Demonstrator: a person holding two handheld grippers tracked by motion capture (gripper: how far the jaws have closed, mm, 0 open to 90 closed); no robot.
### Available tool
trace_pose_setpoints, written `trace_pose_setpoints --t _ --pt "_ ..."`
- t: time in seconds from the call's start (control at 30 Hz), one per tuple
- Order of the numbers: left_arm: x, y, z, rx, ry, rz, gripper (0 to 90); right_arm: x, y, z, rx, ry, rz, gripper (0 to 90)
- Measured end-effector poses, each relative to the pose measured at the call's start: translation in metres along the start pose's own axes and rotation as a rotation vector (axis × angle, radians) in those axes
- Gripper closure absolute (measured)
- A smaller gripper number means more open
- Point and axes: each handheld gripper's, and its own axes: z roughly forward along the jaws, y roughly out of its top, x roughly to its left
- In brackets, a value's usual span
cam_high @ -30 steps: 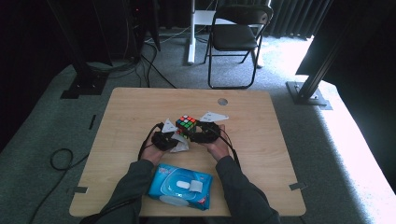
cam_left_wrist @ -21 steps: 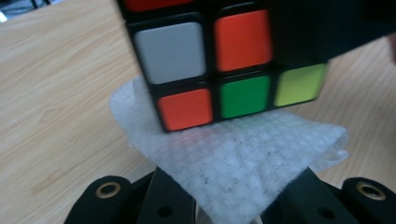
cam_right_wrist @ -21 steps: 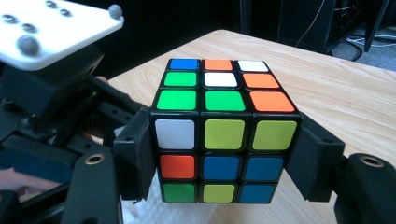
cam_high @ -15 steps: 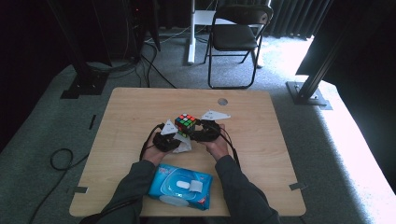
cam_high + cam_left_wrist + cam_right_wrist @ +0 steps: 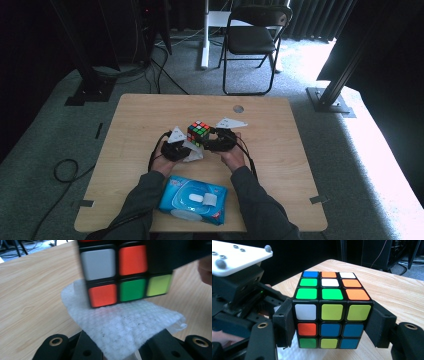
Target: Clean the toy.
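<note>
You've got the cube clamped between your right tool's jaws just above the tabletop so it stays steady, while your left tool pinches a white wipe under it, looks like for cleaning.

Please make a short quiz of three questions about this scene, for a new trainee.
1. True or false: the right tongs are shut on the puzzle cube.
2. What do the left tongs hold? A) a white wipe B) a pen C) a cup
3. Fill the gap: the blue wipes pack lies on the table between the person's two ____.

Key: 1 true. 2 A: the white wipe sits in the left tongs, under the cube. 3 forearms.
</note>
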Motion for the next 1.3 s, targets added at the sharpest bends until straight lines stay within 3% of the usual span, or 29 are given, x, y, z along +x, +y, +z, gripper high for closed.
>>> trace_pose_setpoints --t 0.23,0.37,0.73,0.9,1.3 --pt "0.005 0.0 -0.002 -0.007 0.014 -0.026 79.3 0.002 0.001 0.0 -0.004 0.004 -0.002 34.2" --pt "0.005 0.001 -0.002 -0.017 -0.002 -0.046 79.2 0.002 0.002 0.0 -0.013 0.008 0.0 34.2" --pt "0.001 0.005 -0.002 -0.015 -0.02 -0.025 78.6 0.003 0.004 0.0 -0.028 0.024 0.02 34.2" --pt "-0.005 0.009 0.0 -0.012 -0.047 0.008 78.5 0.003 0.006 0.001 -0.032 0.025 0.022 34.1" --pt "-0.011 0.011 -0.002 -0.025 -0.066 0.036 78.2 0.0 0.007 0.0 -0.035 -0.004 0.02 34.1"
